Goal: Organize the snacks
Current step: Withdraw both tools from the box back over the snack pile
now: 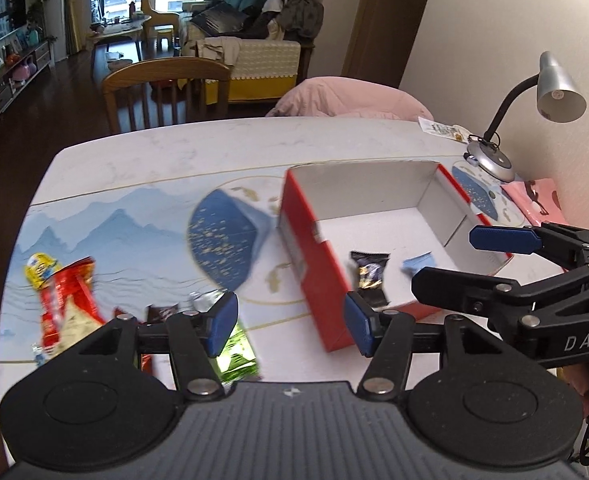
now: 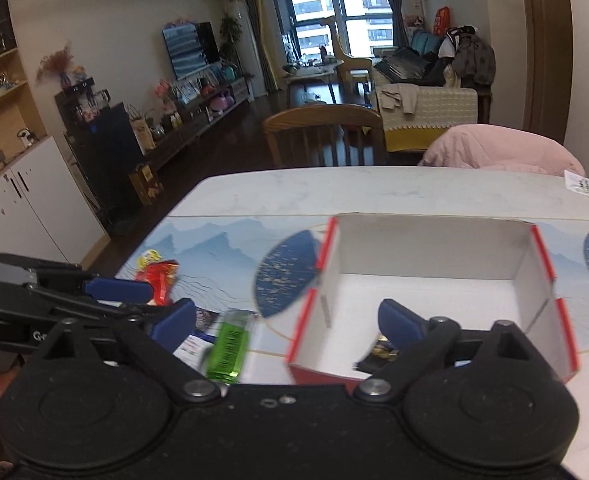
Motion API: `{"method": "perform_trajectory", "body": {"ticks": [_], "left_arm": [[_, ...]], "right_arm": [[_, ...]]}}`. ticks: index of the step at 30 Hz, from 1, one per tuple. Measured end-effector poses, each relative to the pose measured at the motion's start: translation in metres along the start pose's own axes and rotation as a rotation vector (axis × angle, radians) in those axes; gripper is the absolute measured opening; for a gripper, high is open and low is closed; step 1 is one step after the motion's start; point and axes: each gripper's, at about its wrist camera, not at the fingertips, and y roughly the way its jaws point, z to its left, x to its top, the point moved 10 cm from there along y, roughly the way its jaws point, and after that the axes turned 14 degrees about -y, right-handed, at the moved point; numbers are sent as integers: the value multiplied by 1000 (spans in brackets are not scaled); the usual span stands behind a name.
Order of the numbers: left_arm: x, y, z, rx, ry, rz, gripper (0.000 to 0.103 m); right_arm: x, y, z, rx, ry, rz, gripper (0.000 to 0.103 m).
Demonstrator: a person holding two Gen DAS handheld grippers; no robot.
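Note:
A red box (image 1: 314, 264) with a white inside stands open on the table; it also shows in the right wrist view (image 2: 318, 304). A black snack packet (image 1: 368, 278) and a small blue packet (image 1: 416, 263) lie in it. My left gripper (image 1: 290, 322) is open and empty, above the table beside the box's left wall. A green packet (image 1: 236, 350), a dark packet (image 1: 160, 313) and a red bag (image 1: 64, 304) lie on the mat to the left. My right gripper (image 2: 286, 320) is open and empty over the box's near left corner; it reaches in from the right in the left wrist view (image 1: 442, 256).
A blue landscape mat (image 1: 134, 220) covers the white table (image 1: 174, 152). A grey desk lamp (image 1: 534, 112) stands at the far right by the wall. A pink bag (image 1: 534, 200) lies next to it. A wooden chair (image 1: 166, 88) and a pink-draped chair (image 1: 350, 98) stand behind the table.

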Motion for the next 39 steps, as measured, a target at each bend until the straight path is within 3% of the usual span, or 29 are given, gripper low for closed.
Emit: {"method": "perform_trajectory", "body": {"ticks": [5,8,12,24,35,39], "left_arm": [[-2,-15,30,1,-1,-35,63],[-3,-22,51,-1,-22,-51,73],[-2,-28,83,10,-60,-71,75],[-26,-21,194,175,-154,-51,75],[-53,11,215,229,-165,12,75],[-60,21,218,244,-156,30,75]], "right_arm": [[2,13,26,2,2,2,100],[-1,19,40,-4,5,4,103],[-8,30,56,-17,6,25,103],[-30,92,82,-29,-20,141,103],[-42,149,86,-56,-52,241,101],[-45,171,80,-102,-53,274,95]]}}
